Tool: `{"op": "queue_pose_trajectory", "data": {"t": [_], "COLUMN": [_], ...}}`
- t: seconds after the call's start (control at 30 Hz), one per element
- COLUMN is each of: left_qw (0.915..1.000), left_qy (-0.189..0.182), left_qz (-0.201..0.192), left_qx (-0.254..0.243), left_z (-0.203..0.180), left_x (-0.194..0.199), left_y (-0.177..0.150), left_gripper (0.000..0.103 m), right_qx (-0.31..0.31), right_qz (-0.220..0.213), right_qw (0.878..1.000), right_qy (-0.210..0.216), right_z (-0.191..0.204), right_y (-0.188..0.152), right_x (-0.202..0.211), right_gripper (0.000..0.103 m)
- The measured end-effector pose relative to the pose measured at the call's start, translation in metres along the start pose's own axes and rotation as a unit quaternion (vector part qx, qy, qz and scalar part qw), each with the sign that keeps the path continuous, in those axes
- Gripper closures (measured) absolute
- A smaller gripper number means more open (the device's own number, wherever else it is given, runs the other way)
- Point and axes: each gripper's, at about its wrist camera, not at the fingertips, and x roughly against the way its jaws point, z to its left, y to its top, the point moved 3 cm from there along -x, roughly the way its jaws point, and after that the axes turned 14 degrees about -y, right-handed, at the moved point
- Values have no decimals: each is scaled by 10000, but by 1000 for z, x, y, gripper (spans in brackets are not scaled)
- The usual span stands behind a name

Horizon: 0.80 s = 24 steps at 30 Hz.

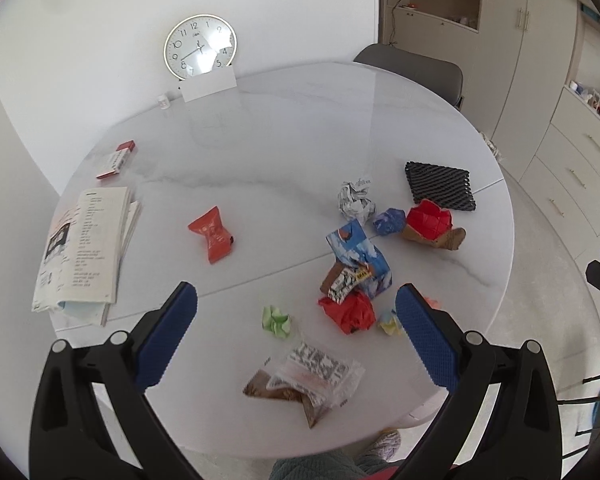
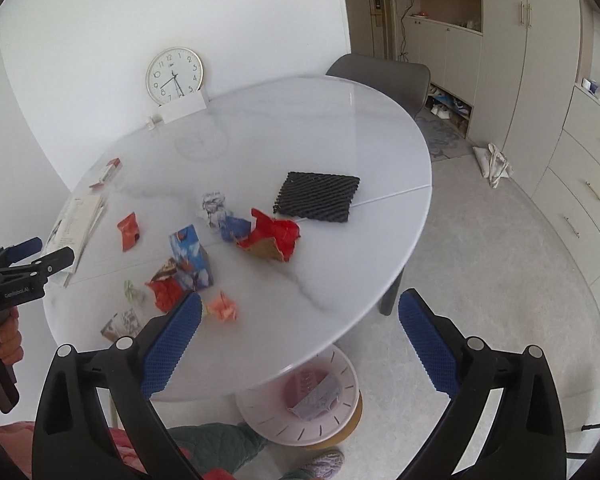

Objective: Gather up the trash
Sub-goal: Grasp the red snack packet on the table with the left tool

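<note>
White round table (image 1: 284,152), scattered trash (image 1: 346,280) beyond both grippers' spread, empty fingers (image 1: 172,340).

Numerals 1 to 12 readable on the clock (image 1: 200,47) dial. "GenRobot.AI" printed on the left claw (image 2: 18,290) body. Booklet (image 1: 82,246) print too small to read.
</note>
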Motion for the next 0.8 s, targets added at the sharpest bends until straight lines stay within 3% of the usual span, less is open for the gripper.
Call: {"op": "queue_pose_trajectory", "data": {"t": [0.2, 0.3, 0.43, 0.63, 0.8], "left_qw": [9996, 9994, 9964, 9778, 9716], "left_qy": [-133, -180, -180, -119, -9], "left_qz": [122, 268, 523, 750, 1033], "left_qx": [-230, -107, 639, 1954, 2128], "left_z": [21, 40, 88, 162, 183], "left_x": [-29, -46, -77, -134, -178], "left_y": [22, 29, 33, 34, 37], "left_gripper": [7, 7, 7, 13, 21], "right_qx": [128, 245, 252, 265, 399], "right_qz": [132, 204, 317, 492, 572], "right_qw": [9998, 9995, 9992, 9983, 9974], "right_qy": [-33, -86, 18, 189, 199], "right_z": [29, 44, 62, 89, 111], "right_y": [19, 26, 35, 45, 53], "right_x": [-28, -43, -61, -81, -90], "right_gripper": [5, 5, 5, 5, 5]}}
